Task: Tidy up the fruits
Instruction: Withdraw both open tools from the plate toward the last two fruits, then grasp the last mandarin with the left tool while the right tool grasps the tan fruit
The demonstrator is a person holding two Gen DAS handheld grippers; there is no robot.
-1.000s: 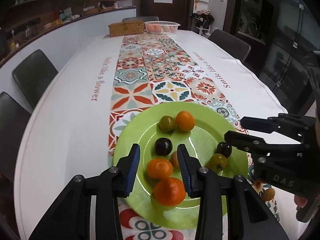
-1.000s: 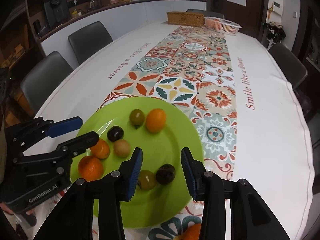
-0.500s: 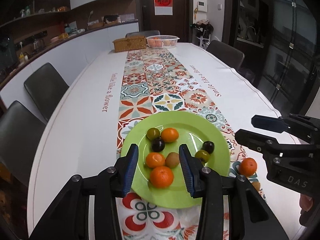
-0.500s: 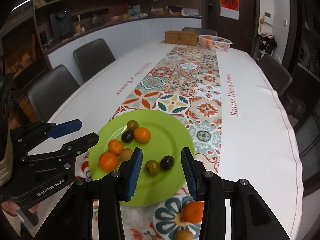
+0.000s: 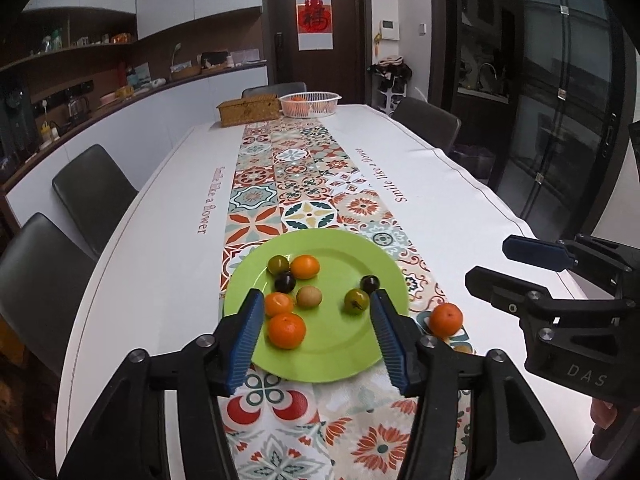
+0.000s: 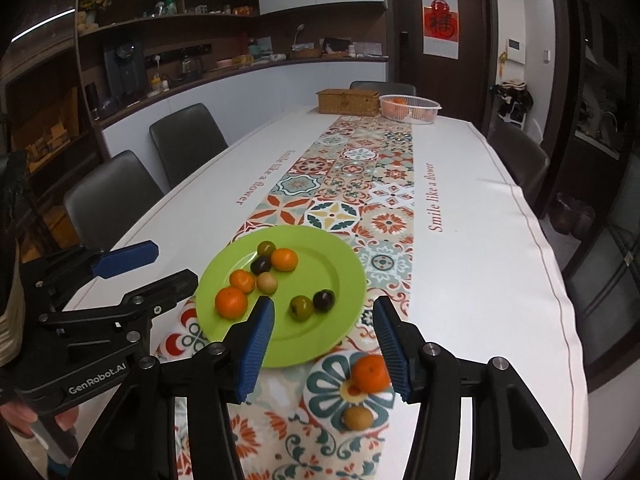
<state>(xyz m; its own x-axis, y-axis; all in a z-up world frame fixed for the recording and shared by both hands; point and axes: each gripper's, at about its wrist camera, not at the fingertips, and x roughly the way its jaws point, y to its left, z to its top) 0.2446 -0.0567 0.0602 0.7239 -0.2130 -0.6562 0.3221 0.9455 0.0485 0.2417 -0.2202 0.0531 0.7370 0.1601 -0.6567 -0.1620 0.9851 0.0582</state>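
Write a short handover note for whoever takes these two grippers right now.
Left gripper: open, empty, jaws just opened wider.
Right gripper: open, empty, jaws also just opened wider.
Green plate on the patterned runner holds seven fruits.
Done: those seven are on the plate.
Left: an orange and a small brown fruit lie on the runner beside the plate, nearest the right gripper.
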